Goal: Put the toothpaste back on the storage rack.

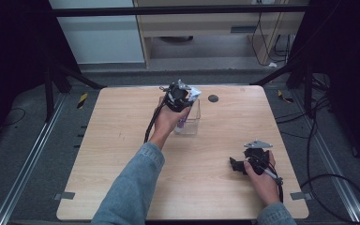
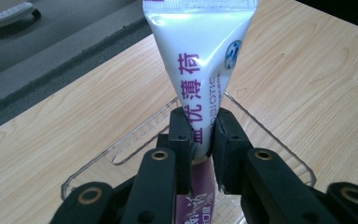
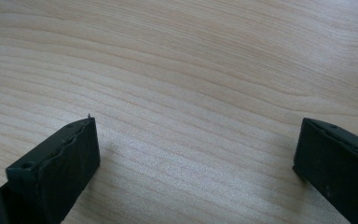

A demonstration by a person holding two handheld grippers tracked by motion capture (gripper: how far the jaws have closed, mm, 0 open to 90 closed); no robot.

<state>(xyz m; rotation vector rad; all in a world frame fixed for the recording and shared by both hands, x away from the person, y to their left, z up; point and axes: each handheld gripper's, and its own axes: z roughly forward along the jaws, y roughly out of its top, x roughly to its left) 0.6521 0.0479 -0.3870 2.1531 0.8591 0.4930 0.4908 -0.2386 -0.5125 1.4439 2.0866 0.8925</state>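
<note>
Toothpaste tube (image 2: 200, 60) is clamped by left gripper (image 2: 201, 133) above clear box (image 2: 135, 135) at twelve o'clock for insertion; right gripper (image 3: 196, 154) is held wide, idle.

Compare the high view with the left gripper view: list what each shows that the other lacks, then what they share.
High view alone: the whole wooden table, the person's denim sleeve, the right gripper resting low on the table, a dark round spot, and the floor with cables.

Left gripper view alone: the purple print on the white tube, and the pads pinching it just above its lower end.

Shared: the left gripper shut on the tube, the clear plastic box beneath it, and the wood surface.
</note>
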